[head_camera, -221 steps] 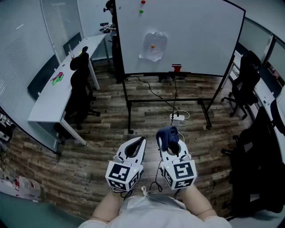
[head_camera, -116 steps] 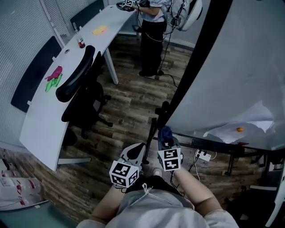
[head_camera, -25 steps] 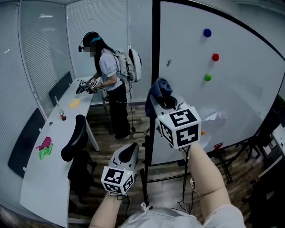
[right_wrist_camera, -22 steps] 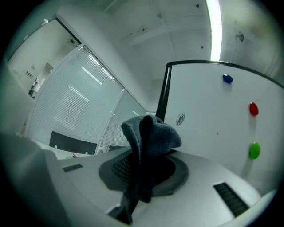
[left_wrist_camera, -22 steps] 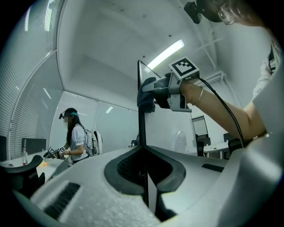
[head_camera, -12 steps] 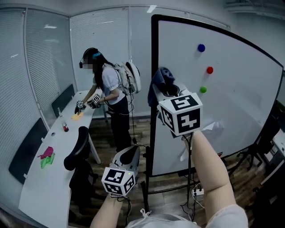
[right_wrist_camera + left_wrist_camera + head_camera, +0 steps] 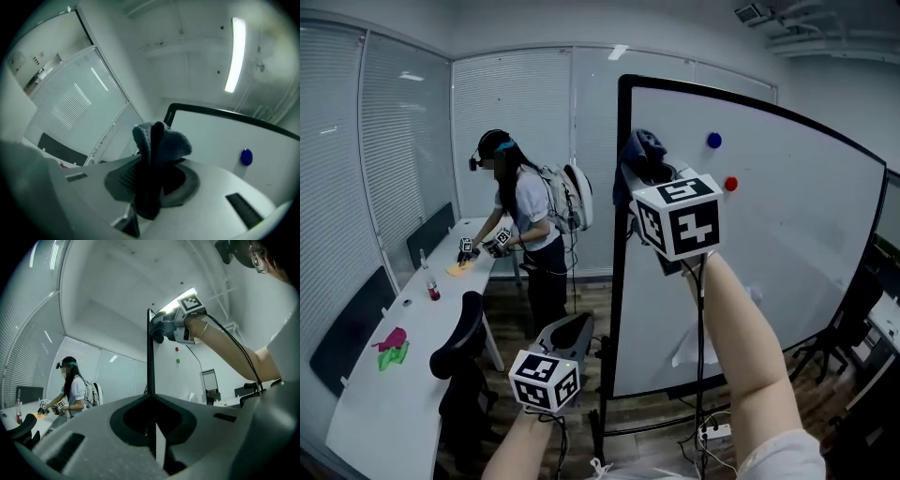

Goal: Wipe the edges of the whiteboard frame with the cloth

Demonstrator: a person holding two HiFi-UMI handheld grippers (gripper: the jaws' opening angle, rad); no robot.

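Blue cloth (image 7: pixel 643 150), pinched tight in the jaws of my right gripper (image 7: pixel 647 174), sits high beside the top left corner of the whiteboard frame (image 7: pixel 620 234), ready to rub that edge, while my left gripper (image 7: pixel 574 325) hangs low, closed on nothing.

A long white worktop (image 7: pixel 366 412) carried a pink-and-green item (image 7: pixel 391 345), a small bottle (image 7: pixel 429 281) and a yellow-orange rag (image 7: pixel 457 269), set well apart.
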